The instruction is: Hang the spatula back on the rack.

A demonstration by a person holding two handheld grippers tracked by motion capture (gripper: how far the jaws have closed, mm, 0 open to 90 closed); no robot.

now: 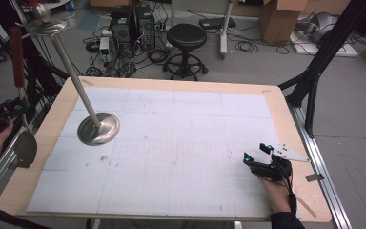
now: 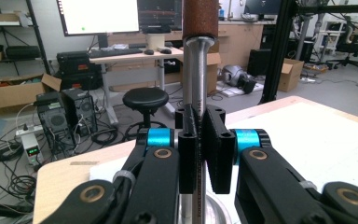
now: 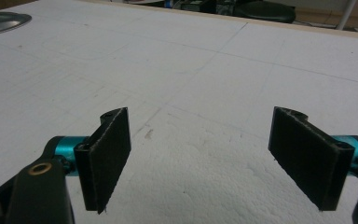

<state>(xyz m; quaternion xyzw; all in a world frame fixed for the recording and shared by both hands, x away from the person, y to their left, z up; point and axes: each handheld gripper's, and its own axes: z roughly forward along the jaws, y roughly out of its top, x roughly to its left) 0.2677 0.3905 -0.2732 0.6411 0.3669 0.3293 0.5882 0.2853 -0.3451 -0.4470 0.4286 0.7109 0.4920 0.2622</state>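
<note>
Black grippers (image 3: pixel 200 158) — blue joints, brass screws, dark sleeves.

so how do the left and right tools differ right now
The left tool is shut on the metal shaft of a brown-handled utensil, off the table's left edge; the right tool is open, holding nothing, low over the white mat near its right corner. Both have black pads and blue fittings.

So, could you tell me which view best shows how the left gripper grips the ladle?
The left gripper view: the left gripper has its jaws shut on the ladle shaft, below the brown handle. The high view shows the whole ladle hanging off the table's left edge. The right gripper view adds nothing.
</note>
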